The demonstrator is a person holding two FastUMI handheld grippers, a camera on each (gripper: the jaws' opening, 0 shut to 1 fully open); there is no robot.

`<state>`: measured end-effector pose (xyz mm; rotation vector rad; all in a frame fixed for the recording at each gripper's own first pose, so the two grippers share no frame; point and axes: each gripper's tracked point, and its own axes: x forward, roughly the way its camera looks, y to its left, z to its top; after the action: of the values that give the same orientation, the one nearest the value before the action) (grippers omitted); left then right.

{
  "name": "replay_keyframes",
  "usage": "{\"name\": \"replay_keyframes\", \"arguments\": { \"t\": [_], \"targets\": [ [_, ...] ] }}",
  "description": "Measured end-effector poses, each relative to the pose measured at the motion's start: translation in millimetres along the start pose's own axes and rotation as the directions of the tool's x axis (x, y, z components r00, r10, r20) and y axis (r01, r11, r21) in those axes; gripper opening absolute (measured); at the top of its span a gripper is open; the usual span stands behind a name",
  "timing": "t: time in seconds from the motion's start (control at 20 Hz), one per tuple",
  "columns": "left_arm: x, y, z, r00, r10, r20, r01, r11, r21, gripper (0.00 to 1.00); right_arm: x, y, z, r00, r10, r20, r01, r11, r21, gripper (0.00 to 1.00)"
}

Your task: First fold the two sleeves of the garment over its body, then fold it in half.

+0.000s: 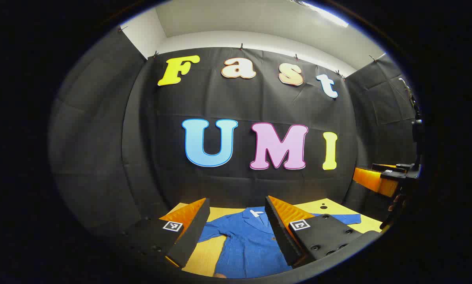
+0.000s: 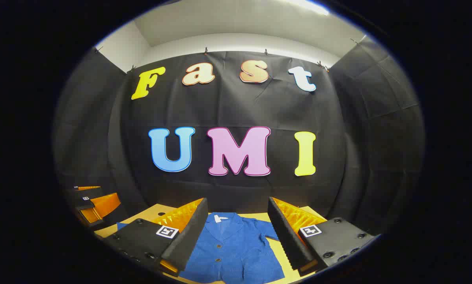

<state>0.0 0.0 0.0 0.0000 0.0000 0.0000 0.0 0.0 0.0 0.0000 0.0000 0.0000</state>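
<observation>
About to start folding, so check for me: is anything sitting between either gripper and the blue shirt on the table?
Nothing visible. The blue shirt lies spread flat on the yellow table, sleeves out, with open space ahead of the left gripper and the right gripper, both open and holding nothing.

This is a purpose-built recording booth, more lab than home. Black cloth (image 2: 239, 106) hangs on three sides, clipped along its top edge, with plain white wall (image 2: 236, 41) and a ceiling light strip (image 1: 324, 14) above it. A bare yellowish table (image 1: 338, 207) stands against the cloth, carrying a blue garment (image 2: 232, 248) laid flat. Each hand-held gripper (image 1: 236, 232) bears square printed tracking markers (image 1: 172, 226) on its black fingers, the kind used for camera-based data capture.
</observation>
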Motion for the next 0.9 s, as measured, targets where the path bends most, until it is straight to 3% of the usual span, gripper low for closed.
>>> {"name": "replay_keyframes", "arguments": {
  "t": [0.05, 0.25, 0.4, 0.55, 0.75, 0.8, 0.85, 0.9],
  "targets": [
    [-1.9, 0.7, 2.4, 1.0, -0.007, 0.005, 0.007, 1.0, 0.007, 0.81, -1.0, 1.4, 2.1, 1.0, -0.002, 0.002, 0.002, 1.0, 0.001, 0.96],
    [-13.3, 8.5, 7.4, 0.999, -0.026, 0.026, 0.025, 0.999, 0.024, 0.81, -11.6, 10.7, 18.6, 0.999, -0.018, 0.036, 0.018, 1.0, 0.009, 0.91],
    [-22.0, 12.7, 11.2, 0.997, -0.05, 0.051, 0.048, 0.998, 0.029, 0.81, -21.3, 18.3, 20.3, 0.999, -0.026, 0.033, 0.026, 1.0, -0.009, 1.0],
    [-27.6, 18.9, 12.6, 0.997, -0.054, 0.059, 0.053, 0.998, 0.02, 0.81, -29.9, 30.3, 21.4, 1.0, -0.019, 0.022, 0.019, 0.999, -0.029, 1.0],
    [-30.6, 21.1, 8.6, 0.997, -0.057, 0.053, 0.058, 0.998, -0.011, 0.81, -39.5, 40.6, 33.8, 0.999, -0.014, 0.051, 0.015, 1.0, -0.025, 0.91],
    [-30.2, 20.9, 6.5, 0.997, -0.056, 0.047, 0.057, 0.998, -0.014, 0.81, -41.2, 40.1, 35.5, 0.998, -0.014, 0.054, 0.016, 1.0, -0.026, 0.95],
    [-31.9, 21.4, 7.0, 0.998, -0.053, 0.046, 0.054, 0.998, -0.015, 0.81, -41.8, 38.7, 36.7, 0.998, -0.017, 0.059, 0.018, 0.999, -0.026, 0.91],
    [-32.8, 22.0, 9.5, 0.997, -0.051, 0.05, 0.052, 0.999, -0.015, 0.81, -42.9, 36.7, 39.0, 0.998, -0.021, 0.065, 0.022, 0.999, -0.024, 0.96]
  ]
}}
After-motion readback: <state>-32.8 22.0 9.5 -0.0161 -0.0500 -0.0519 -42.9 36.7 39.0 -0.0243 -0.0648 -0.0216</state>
